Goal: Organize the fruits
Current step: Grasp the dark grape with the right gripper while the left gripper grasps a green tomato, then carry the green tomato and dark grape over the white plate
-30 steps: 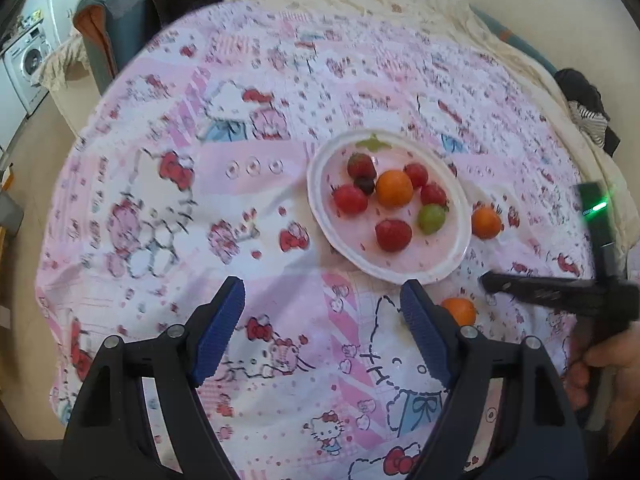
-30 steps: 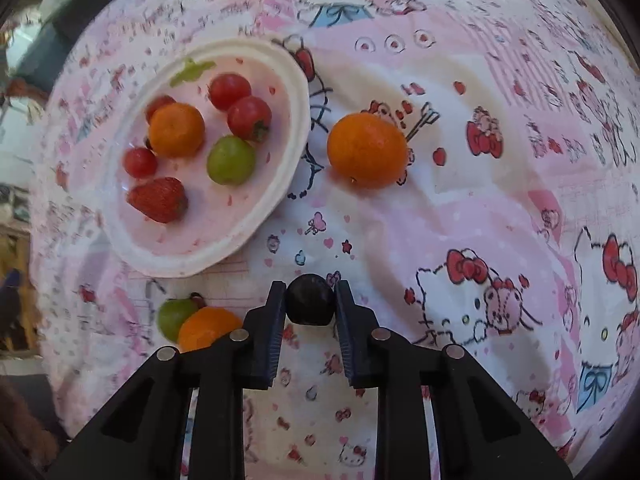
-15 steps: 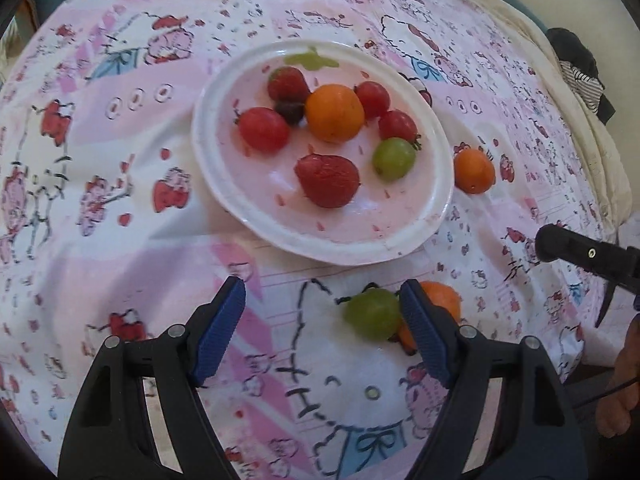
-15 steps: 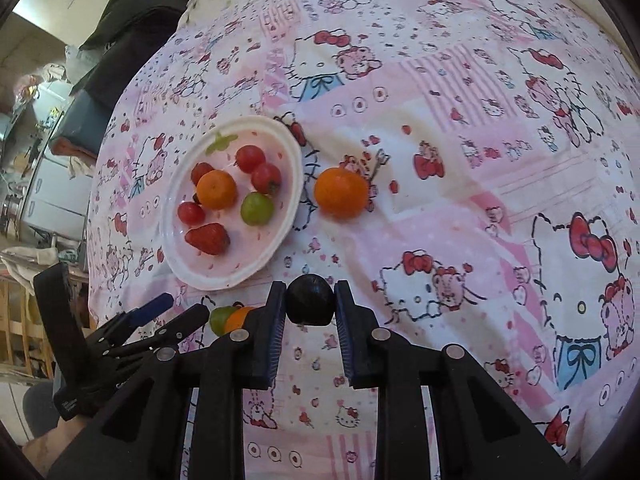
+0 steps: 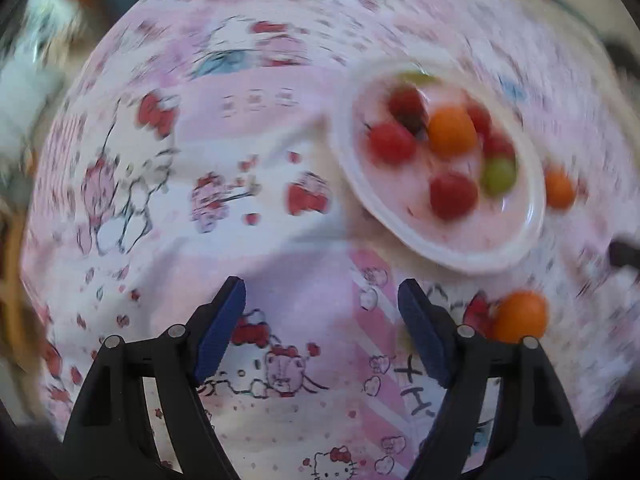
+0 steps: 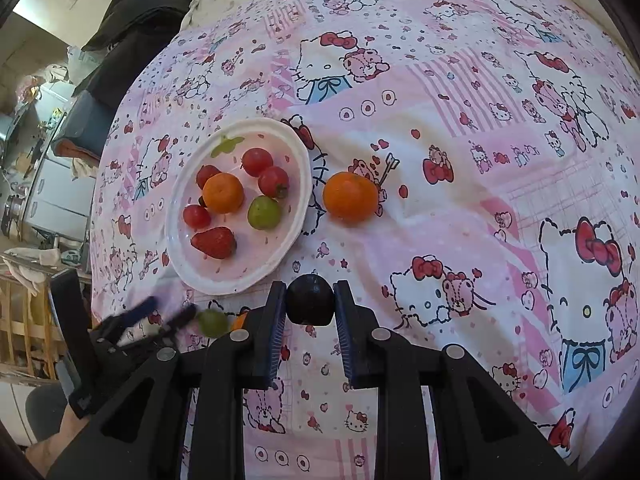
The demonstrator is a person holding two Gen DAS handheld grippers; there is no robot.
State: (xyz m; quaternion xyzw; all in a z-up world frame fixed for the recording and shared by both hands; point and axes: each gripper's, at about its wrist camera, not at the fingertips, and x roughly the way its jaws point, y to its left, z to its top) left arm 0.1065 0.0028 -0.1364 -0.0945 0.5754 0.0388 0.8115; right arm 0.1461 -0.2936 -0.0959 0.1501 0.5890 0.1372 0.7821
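Note:
A white plate (image 6: 256, 266) on the pink cartoon-print cloth holds a tangerine (image 6: 223, 193), a green fruit (image 6: 263, 212), a strawberry (image 6: 214, 242) and several red tomatoes. A loose tangerine (image 6: 350, 197) lies just right of the plate. My right gripper (image 6: 310, 292) hangs above the cloth, shut on a dark round fruit (image 6: 310, 299). Below the plate a green fruit (image 6: 213, 322) lies on the cloth, with the blurred left gripper (image 6: 174, 306) beside it. In the left wrist view the left gripper (image 5: 320, 296) is open over bare cloth, with an orange fruit (image 5: 520, 316) by its right finger and the plate (image 5: 500, 264) at the upper right.
The cloth (image 6: 480, 140) stretches wide to the right of the plate. Dark clothing (image 6: 132, 28) lies at the far left edge, with shelves and appliances (image 6: 52, 184) beyond it. A person's hand (image 6: 48, 440) holds the left gripper at the lower left.
My right gripper has lifted off the cloth with the dark fruit. The left gripper has swung, so its view is now blurred, the plate has slid to the upper right, and the green fruit is gone from between its fingers.

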